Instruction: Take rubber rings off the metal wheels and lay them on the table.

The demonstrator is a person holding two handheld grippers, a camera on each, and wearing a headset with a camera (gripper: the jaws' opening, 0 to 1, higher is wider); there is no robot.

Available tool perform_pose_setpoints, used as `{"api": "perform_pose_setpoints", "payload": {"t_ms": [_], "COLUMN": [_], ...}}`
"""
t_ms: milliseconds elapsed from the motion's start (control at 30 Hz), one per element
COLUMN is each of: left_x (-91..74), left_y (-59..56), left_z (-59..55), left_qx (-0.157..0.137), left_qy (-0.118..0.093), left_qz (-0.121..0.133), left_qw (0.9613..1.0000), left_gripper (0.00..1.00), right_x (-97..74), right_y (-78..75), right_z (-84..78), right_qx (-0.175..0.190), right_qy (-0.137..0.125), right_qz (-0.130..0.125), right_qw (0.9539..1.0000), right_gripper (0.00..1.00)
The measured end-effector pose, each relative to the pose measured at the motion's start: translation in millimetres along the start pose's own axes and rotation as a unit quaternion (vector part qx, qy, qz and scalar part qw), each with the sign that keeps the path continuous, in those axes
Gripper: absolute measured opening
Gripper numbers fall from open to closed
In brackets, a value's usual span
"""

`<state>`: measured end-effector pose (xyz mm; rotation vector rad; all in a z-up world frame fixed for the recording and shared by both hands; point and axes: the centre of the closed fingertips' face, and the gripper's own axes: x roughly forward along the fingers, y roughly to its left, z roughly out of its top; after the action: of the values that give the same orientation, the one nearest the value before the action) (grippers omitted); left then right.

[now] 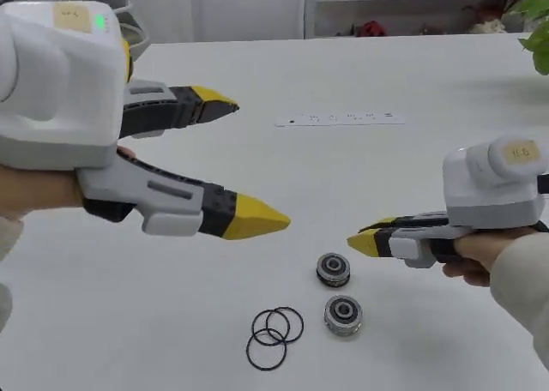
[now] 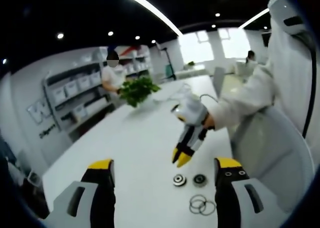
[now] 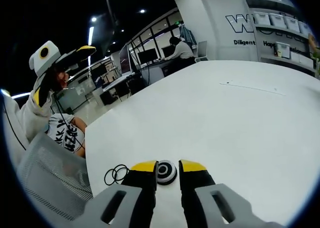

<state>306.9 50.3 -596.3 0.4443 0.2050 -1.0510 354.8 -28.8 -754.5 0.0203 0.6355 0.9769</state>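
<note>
Two small metal wheels (image 1: 333, 269) (image 1: 343, 314) lie on the white table (image 1: 386, 177) near its front. Three thin black rubber rings (image 1: 274, 331) lie overlapping to their left, flat on the table. My right gripper (image 1: 364, 241) hovers just above and right of the farther wheel, with its yellow tips together and nothing held. In the right gripper view that wheel (image 3: 166, 172) shows just beyond the tips, and the rings (image 3: 116, 174) lie to its left. My left gripper (image 1: 249, 164) is raised at the left, wide open and empty. It looks down on the wheels (image 2: 179, 180) and rings (image 2: 201, 205).
A flat white strip (image 1: 341, 118) lies across the middle of the table. A green plant (image 1: 540, 31) stands at the far right edge. A mesh chair (image 3: 50, 173) sits beside the table. A person stands by the shelves (image 2: 112, 75).
</note>
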Motion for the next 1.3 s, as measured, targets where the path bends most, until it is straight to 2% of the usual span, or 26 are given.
{"api": "perform_pose_setpoints", "payload": {"t_ms": [167,267,367,400,433,500,600,700,900,967,1033,1167,1300], "left_x": [22.0,37.4,50.3,58.9,61.0,70.9,82.0,92.1,104.3,107.6,111.1,117.4,122.2], "left_y": [7.9,12.4,10.5,12.3,13.8,15.6,10.9,3.6,-8.2,-10.5,-13.3,-19.9,-24.2], "left_z": [6.1,3.4,4.2,2.4,1.9,-3.2,-14.2,-30.1,-50.8,-57.9,-64.4,-83.7,-93.9], "left_qx": [0.013,0.034,0.034,0.041,0.046,0.052,0.045,0.038,-0.008,-0.017,-0.025,-0.025,-0.027], "left_qy": [-0.008,0.004,-0.002,-0.004,-0.005,-0.008,-0.013,-0.014,-0.03,-0.029,-0.027,-0.003,0.007], "left_qz": [-0.008,-0.006,-0.016,-0.012,-0.009,-0.002,-0.013,-0.024,-0.048,-0.053,-0.057,-0.072,-0.083], "left_qw": [0.9999,0.9994,0.9993,0.9991,0.9989,0.9986,0.9988,0.9989,0.9984,0.998,0.9977,0.9971,0.9962], "left_gripper": [0.81,0.8,0.79,0.77,0.76,0.74,0.72,0.67,0.61,0.57,0.55,0.49,0.44], "right_x": [-0.7,0.5,2.5,3.0,3.4,4.2,4.6,7.1,11.6,12.7,13.7,16.2,18.5], "right_y": [-5.0,-4.9,-4.4,-5.1,-5.8,-7.9,-8.8,-6.9,-3.8,-3.2,-2.1,0.7,0.3], "right_z": [-7.8,-13.3,-19.8,-22.7,-25.2,-30.7,-35.0,-37.9,-43.8,-45.1,-45.2,-45.3,-46.4], "right_qx": [0.006,0.007,0.003,0.001,0.0,-0.001,0.002,0.0,-0.006,-0.008,-0.011,-0.018,-0.024], "right_qy": [0.008,0.015,0.026,0.032,0.036,0.044,0.049,0.054,0.064,0.066,0.066,0.065,0.065], "right_qz": [-0.005,-0.003,0.0,-0.001,-0.002,-0.002,0.001,0.006,0.016,0.018,0.019,0.022,0.025], "right_qw": [0.9999,0.9999,0.9997,0.9995,0.9993,0.999,0.9988,0.9985,0.9978,0.9976,0.9976,0.9975,0.9973], "right_gripper": [0.14,0.14,0.14,0.14,0.14,0.14,0.14,0.15,0.15,0.15,0.16,0.16,0.17]}}
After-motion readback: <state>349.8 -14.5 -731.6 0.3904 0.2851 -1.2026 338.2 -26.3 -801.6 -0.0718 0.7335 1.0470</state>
